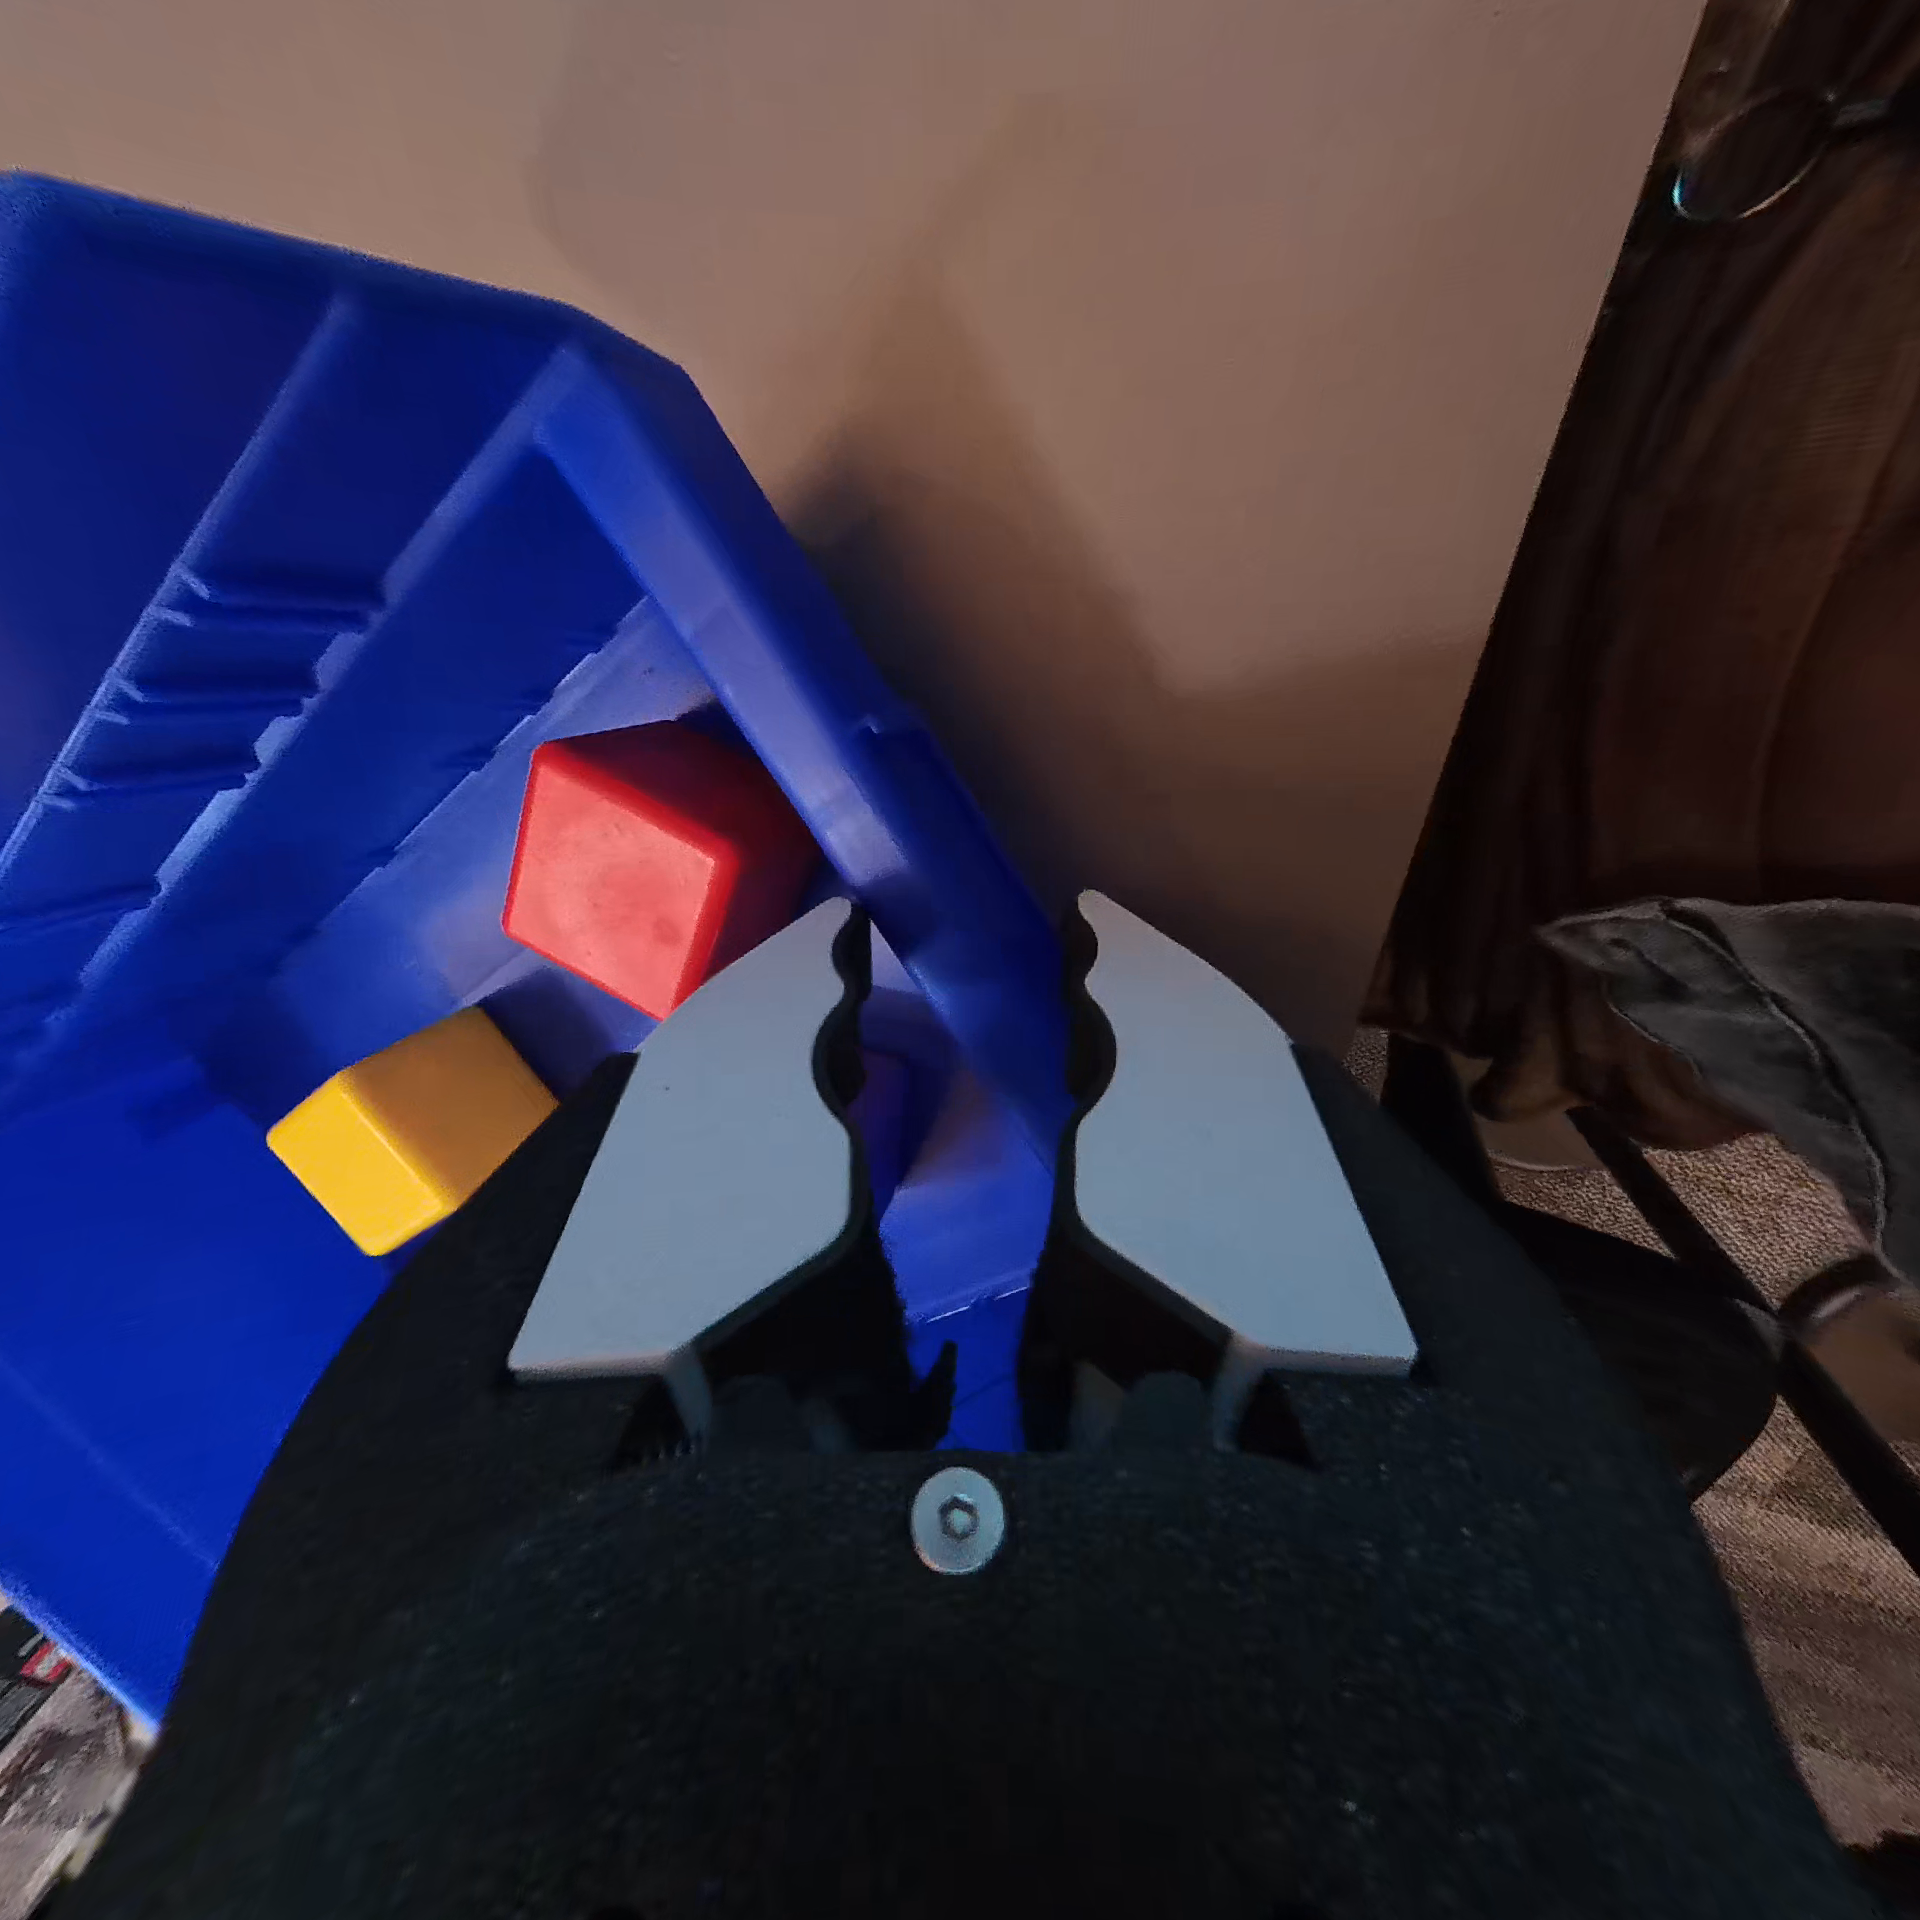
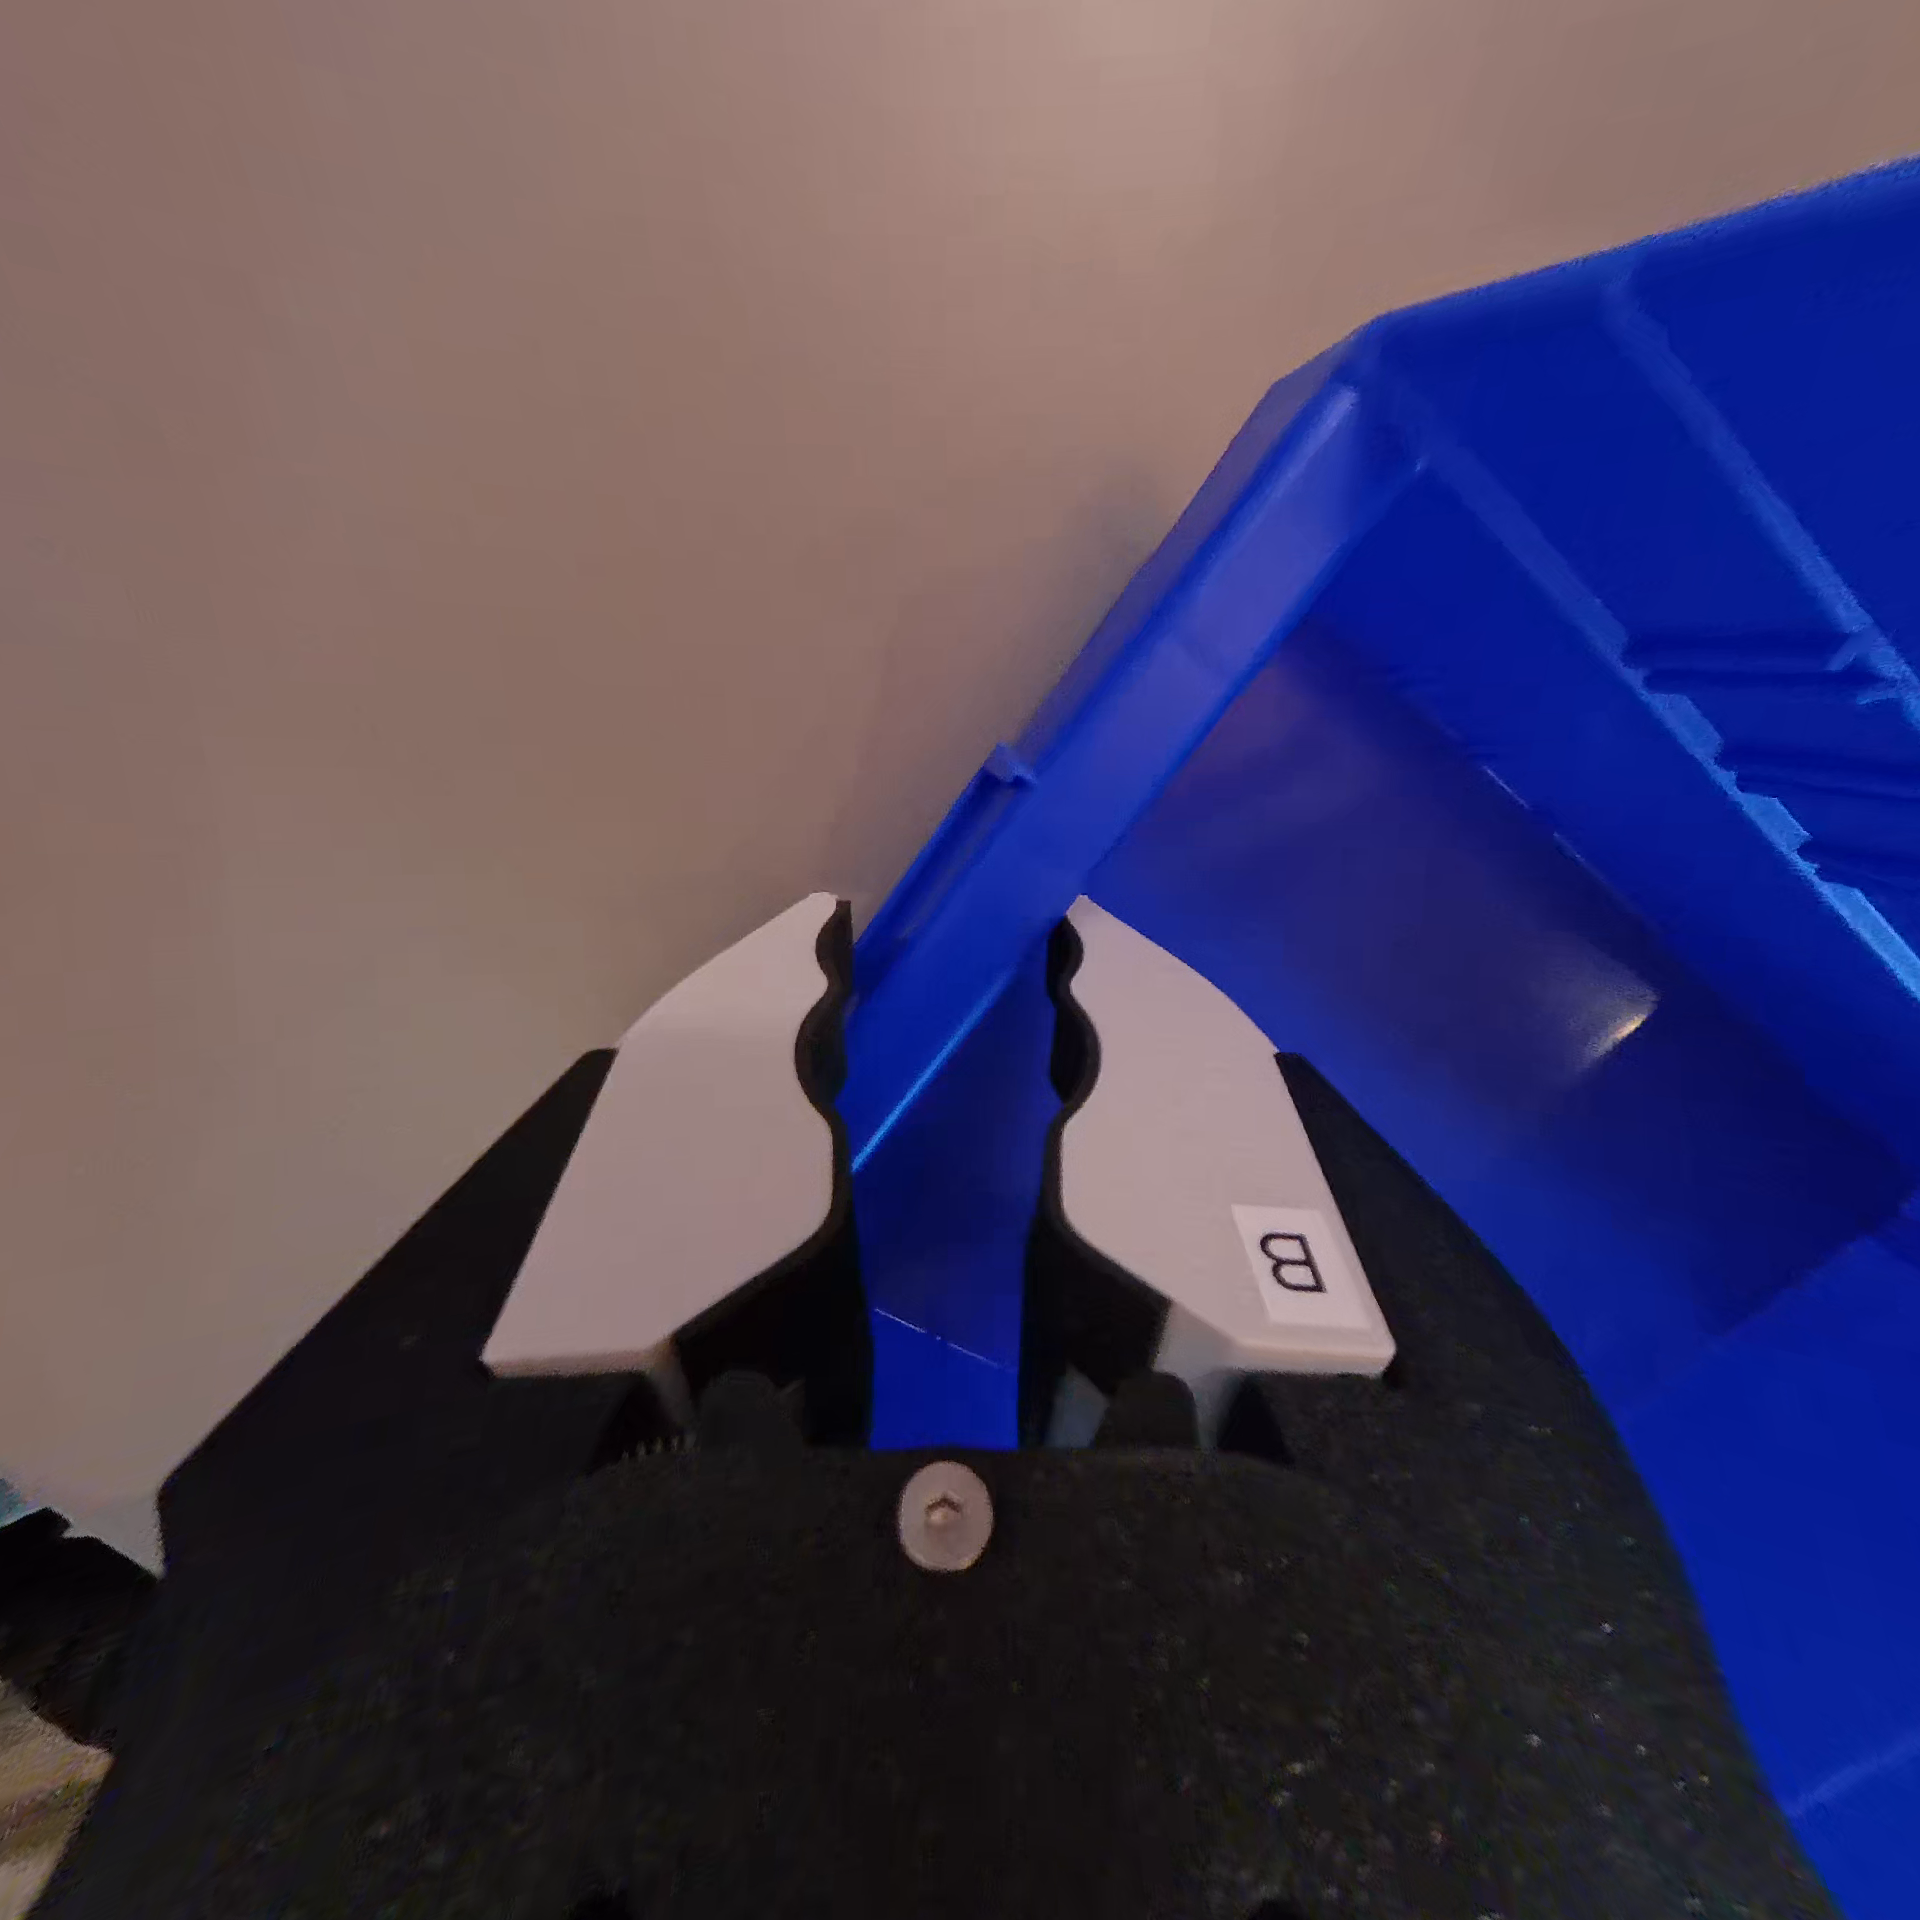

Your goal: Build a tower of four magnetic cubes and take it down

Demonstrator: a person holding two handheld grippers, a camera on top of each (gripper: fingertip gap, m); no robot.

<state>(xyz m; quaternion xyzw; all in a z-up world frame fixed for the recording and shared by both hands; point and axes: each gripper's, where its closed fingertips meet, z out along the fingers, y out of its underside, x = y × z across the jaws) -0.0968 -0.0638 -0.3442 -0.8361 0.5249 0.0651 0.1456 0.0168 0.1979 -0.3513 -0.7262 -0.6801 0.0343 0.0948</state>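
Note:
A blue plastic bin (image 1: 312, 582) is tilted, its opening turned towards me. A red cube (image 1: 623, 873) and a yellow cube (image 1: 405, 1127) lie inside it, and a purple cube (image 1: 885, 1101) shows partly between my left fingers. My left gripper (image 1: 961, 925) is shut on the bin's right side rim (image 1: 935, 883). My right gripper (image 2: 951, 925) is shut on the bin's left side rim (image 2: 1039, 831). In the right wrist view the bin (image 2: 1558, 727) fills the right side and no cubes show in it.
A beige wall (image 1: 1143, 312) stands close behind the bin. A dark curtain (image 1: 1714, 623) hangs at the right, with dark cloth (image 1: 1714, 997) on a chair below it. Patterned carpet (image 1: 1787, 1558) covers the floor.

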